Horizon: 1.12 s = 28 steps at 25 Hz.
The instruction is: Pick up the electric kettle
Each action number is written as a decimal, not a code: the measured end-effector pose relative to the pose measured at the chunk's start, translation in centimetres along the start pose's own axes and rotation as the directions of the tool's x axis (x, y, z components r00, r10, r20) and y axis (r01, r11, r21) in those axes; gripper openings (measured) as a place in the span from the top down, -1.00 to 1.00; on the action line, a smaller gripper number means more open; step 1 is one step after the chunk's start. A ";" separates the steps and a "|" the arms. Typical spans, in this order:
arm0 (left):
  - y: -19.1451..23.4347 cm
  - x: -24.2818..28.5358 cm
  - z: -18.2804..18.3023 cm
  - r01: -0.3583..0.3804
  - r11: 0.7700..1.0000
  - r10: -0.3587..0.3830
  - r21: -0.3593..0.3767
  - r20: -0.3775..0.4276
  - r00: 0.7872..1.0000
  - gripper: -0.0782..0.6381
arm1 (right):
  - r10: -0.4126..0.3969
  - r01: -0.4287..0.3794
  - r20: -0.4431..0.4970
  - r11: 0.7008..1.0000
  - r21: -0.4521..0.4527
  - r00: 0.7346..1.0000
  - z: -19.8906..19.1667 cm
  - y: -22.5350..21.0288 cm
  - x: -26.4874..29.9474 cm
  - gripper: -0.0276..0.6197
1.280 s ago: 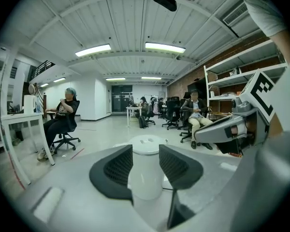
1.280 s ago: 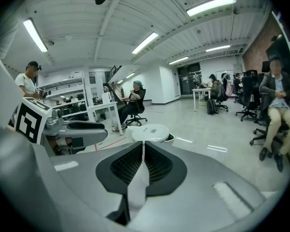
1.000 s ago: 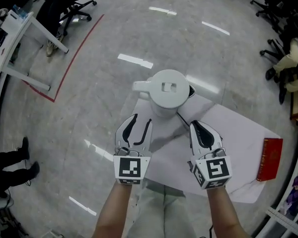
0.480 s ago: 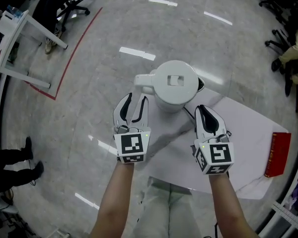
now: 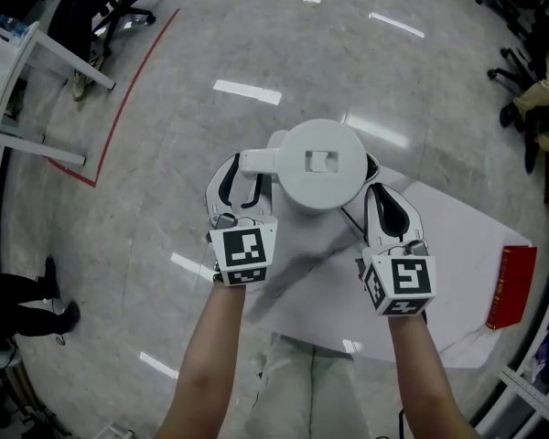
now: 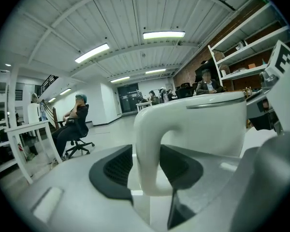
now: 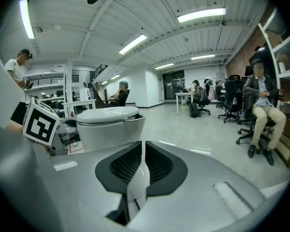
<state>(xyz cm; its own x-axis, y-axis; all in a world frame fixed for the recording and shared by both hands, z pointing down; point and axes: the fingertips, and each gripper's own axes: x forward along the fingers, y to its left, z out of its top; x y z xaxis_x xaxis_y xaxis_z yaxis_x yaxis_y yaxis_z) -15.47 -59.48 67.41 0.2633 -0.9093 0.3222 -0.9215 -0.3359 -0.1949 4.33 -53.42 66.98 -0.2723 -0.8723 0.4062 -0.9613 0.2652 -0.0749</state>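
Gripping looks set: left gripper (image 5: 245, 177) has its jaws closed on the kettle (image 5: 322, 165) handle (image 6: 150, 149). Kettle's at the far corner of the white table (image 5: 457, 263). Right gripper (image 5: 379, 195) is closed and empty, just beside the body. Imo lift straight up, slow, level; keep right clear.

A white surface (image 5: 457, 263) lies beneath the right gripper (image 5: 385, 205), a red book (image 5: 504, 286) at its edge well to that gripper's right. Far to the left of the left gripper (image 5: 242, 177), a red floor line (image 5: 128, 99) passes a white table (image 5: 27, 62).
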 end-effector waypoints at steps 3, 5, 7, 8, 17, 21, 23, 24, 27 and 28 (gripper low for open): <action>0.0 1.2 0.2 0.009 1.000 -0.009 0.010 0.007 1.000 0.32 | -0.004 0.004 -0.005 1.000 0.001 1.000 0.1 -0.3 1.0 0.81; 0.1 1.9 0.3 0.008 1.000 -0.008 0.004 0.011 1.000 0.32 | -0.008 0.008 -0.006 1.000 -0.001 1.000 0.2 -0.5 1.8 0.81; 0.3 2.6 0.3 0.004 1.000 -0.004 -0.007 0.013 1.000 0.32 | -0.015 0.015 -0.006 1.000 -0.001 1.000 0.4 -0.9 2.5 0.81; 0.4 2.9 0.4 0.004 1.000 -0.004 -0.013 0.015 1.000 0.32 | -0.019 0.019 -0.007 1.000 -0.001 1.000 0.4 -1.0 2.8 0.83; 0.1 3.6 0.7 0.043 0.999 -0.042 -0.026 0.049 0.998 0.45 | -0.046 0.047 -0.015 0.999 0.007 0.999 0.0 -2.1 4.0 0.83; 0.3 3.5 0.7 0.024 0.999 -0.022 -0.046 0.057 0.998 0.45 | -0.049 0.049 -0.022 0.999 0.005 0.999 -0.1 -2.2 3.6 0.83; 0.4 3.2 0.7 0.009 0.998 -0.005 -0.067 0.057 0.998 0.45 | -0.048 0.048 -0.025 0.999 0.000 0.999 -0.2 -2.2 3.2 0.83; 0.4 3.1 0.7 0.000 0.997 0.005 -0.078 0.058 0.998 0.45 | -0.049 0.049 -0.026 0.999 -0.002 0.998 -0.1 -2.2 3.1 0.83; 0.6 2.8 0.6 -0.021 0.994 0.027 -0.107 0.056 0.998 0.45 | -0.053 0.053 -0.020 0.999 -0.003 0.998 0.3 -2.4 2.7 0.83; 0.6 2.6 0.6 -0.026 0.993 0.033 -0.112 0.054 0.998 0.45 | -0.055 0.055 -0.017 0.998 -0.003 0.998 0.5 -2.5 2.5 0.83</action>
<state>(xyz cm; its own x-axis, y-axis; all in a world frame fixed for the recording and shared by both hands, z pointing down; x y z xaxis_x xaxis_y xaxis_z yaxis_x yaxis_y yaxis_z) -15.16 -62.23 67.61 0.2481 -0.9317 0.2653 -0.9544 -0.2820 -0.0979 6.07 -56.50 67.77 -0.2181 -0.8786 0.4249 -0.9747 0.2180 -0.0495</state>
